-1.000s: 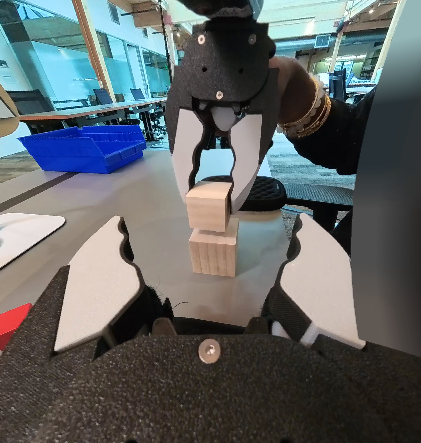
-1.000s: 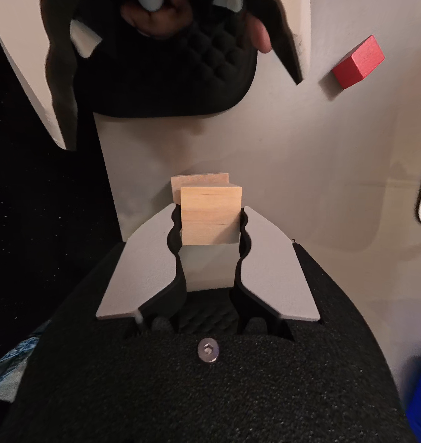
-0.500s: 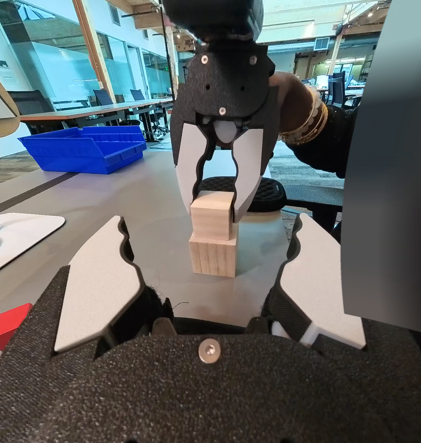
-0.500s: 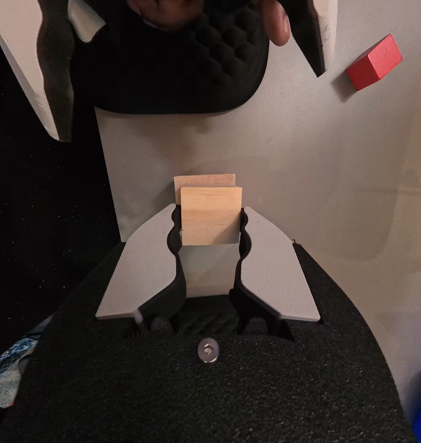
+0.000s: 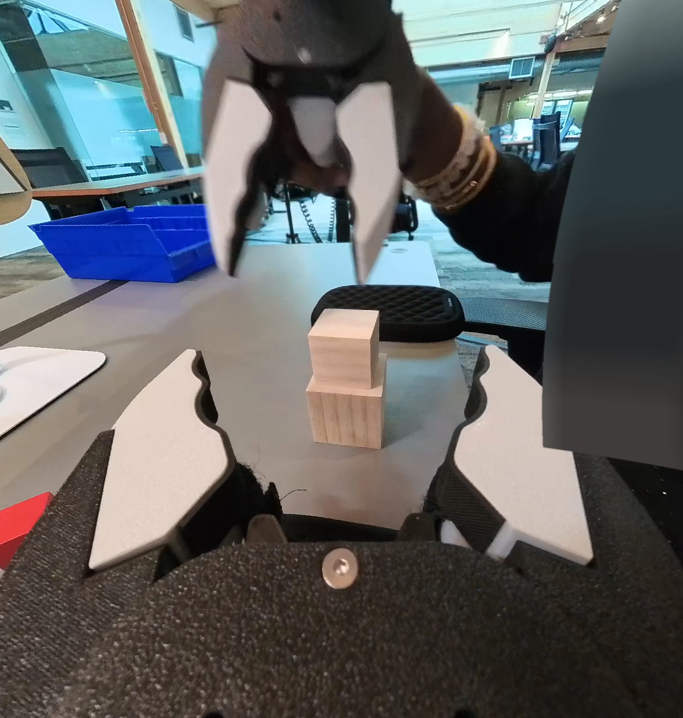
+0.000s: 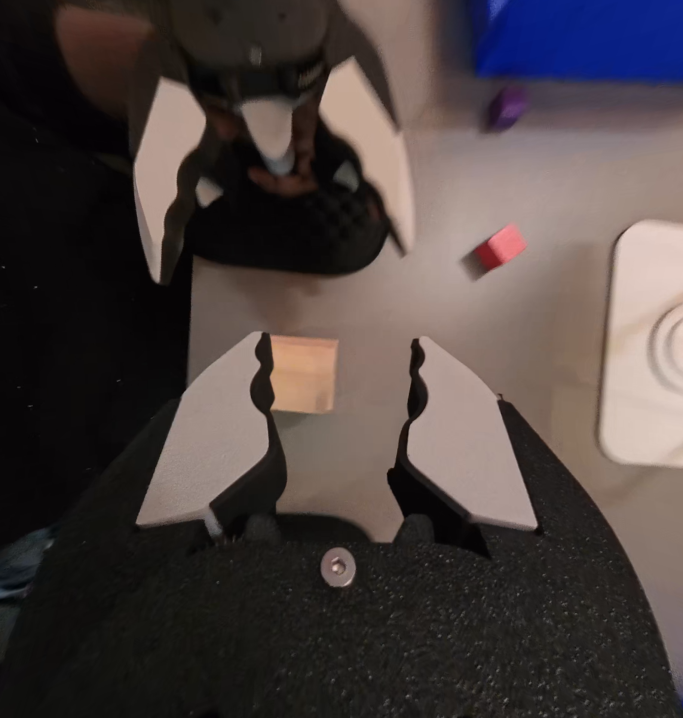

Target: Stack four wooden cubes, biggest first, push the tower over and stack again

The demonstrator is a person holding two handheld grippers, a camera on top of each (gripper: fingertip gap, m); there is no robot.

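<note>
Two pale wooden cubes stand stacked on the grey bench [image 5: 254,349]: the upper cube [image 5: 342,351] rests on the lower cube [image 5: 345,417], turned a little and set slightly off its edges. Nothing grips either one. The right gripper [image 5: 295,272] hangs above and behind the stack, blurred, its white fingers [image 5: 231,186] spread apart with only air between them, clear of the upper cube. The left gripper [image 5: 340,388] sits low in front of the stack, spread wide on either side of it and touching neither cube. Behind the stack lies a black quilted pad [image 5: 390,314]. A red block [image 5: 13,524] lies at the near left, a blue bin [image 5: 130,244] farther back on the left, and a white flat base [image 5: 40,373] at the left edge
</note>
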